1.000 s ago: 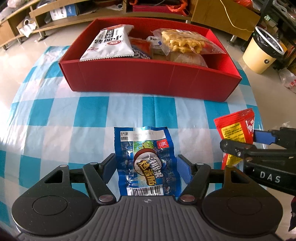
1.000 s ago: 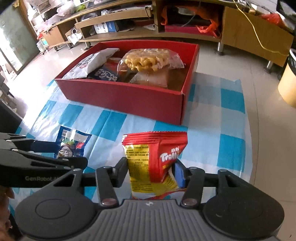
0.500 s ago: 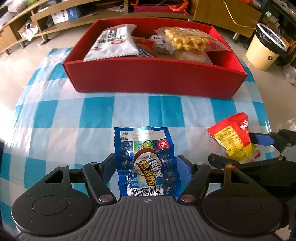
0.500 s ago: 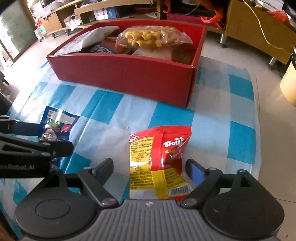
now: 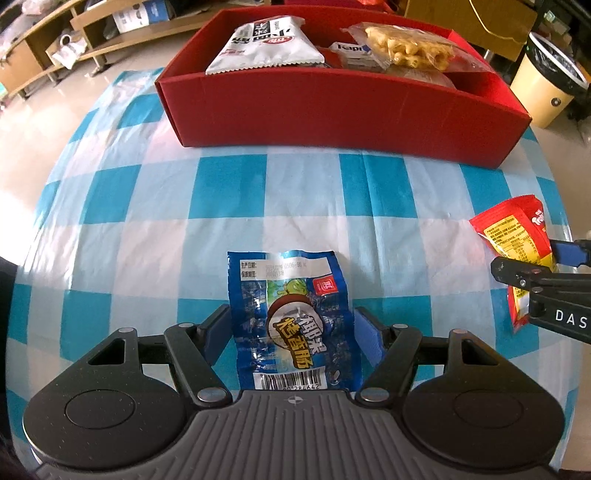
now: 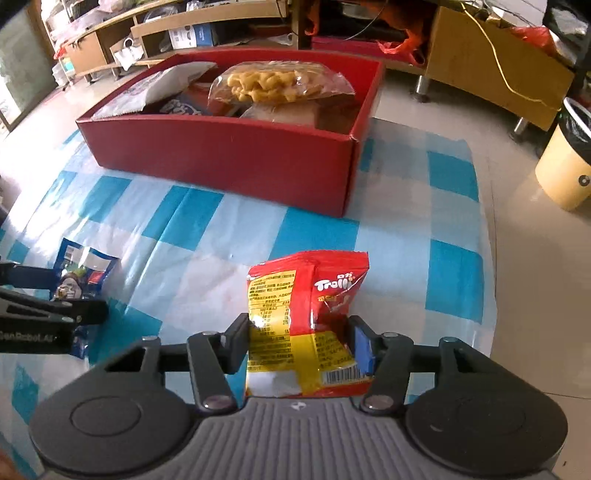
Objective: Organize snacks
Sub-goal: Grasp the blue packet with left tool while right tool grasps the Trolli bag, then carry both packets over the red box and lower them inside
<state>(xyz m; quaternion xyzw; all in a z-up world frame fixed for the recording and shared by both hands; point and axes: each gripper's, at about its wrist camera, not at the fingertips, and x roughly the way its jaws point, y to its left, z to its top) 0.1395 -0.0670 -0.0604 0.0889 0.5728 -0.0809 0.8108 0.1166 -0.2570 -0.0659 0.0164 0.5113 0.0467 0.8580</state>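
A blue snack packet (image 5: 291, 325) lies flat on the blue-checked tablecloth (image 5: 229, 192), between the fingers of my left gripper (image 5: 291, 328), whose jaws stand just wider than the packet. My right gripper (image 6: 299, 339) is shut on a red and yellow Trolli bag (image 6: 306, 314), which stands upright between its pads. That bag also shows at the right edge of the left wrist view (image 5: 517, 236). The red box (image 5: 340, 110) holds several snack bags and sits farther back on the cloth; it also shows in the right wrist view (image 6: 229, 155).
A cream bin (image 6: 565, 166) stands on the floor to the right of the table. Wooden shelves (image 6: 207, 26) and a cabinet (image 6: 491, 62) line the back. The table edge (image 6: 487, 280) runs close on the right.
My right gripper opened half a second ago with the Trolli bag lying down. Now it is shut on the bag, which stands upright again. The left gripper and blue packet stayed put.
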